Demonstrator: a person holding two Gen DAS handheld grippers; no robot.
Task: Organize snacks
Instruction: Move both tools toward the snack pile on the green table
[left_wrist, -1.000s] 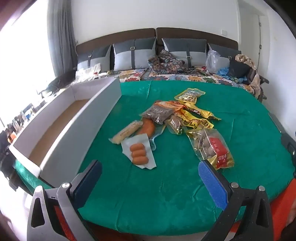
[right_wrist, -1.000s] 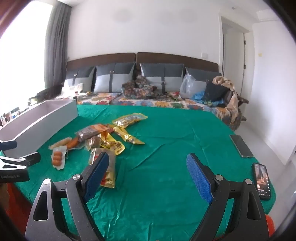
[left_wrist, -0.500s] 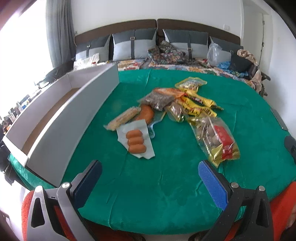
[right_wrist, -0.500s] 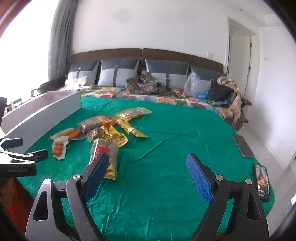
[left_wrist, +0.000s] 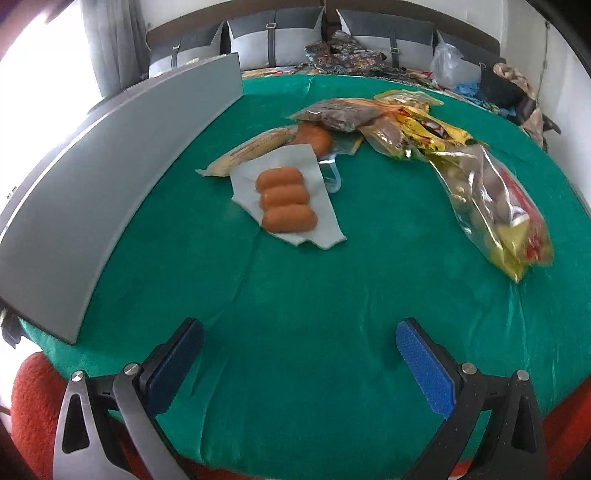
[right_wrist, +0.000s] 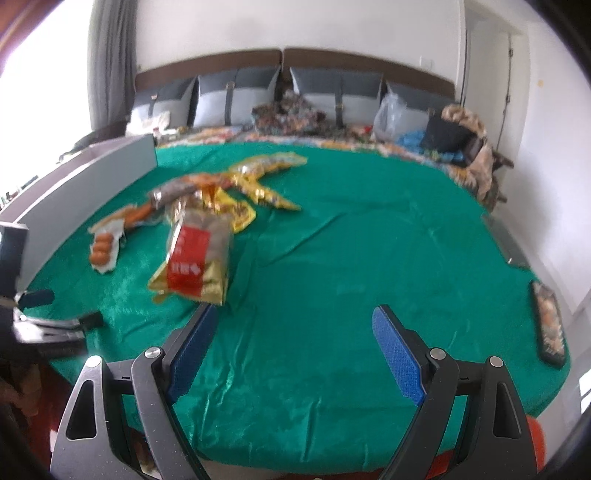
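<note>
My left tongs (left_wrist: 299, 347) hang wide open and empty over the green tabletop (left_wrist: 314, 295). The three-sausage pack (left_wrist: 286, 199) lies at about 12 o'clock from them, a shade to 11, nothing between. Its long axis runs roughly 11 to 5, the sausages lying crosswise. The grey box (left_wrist: 110, 155) stands at 10 o'clock. My right tongs (right_wrist: 291, 332), equally open and empty, sit just short of the red-and-gold snack bag (right_wrist: 195, 258), at their 11 o'clock. I judge the left nearer the sausages, the right nearer the bag.
</note>
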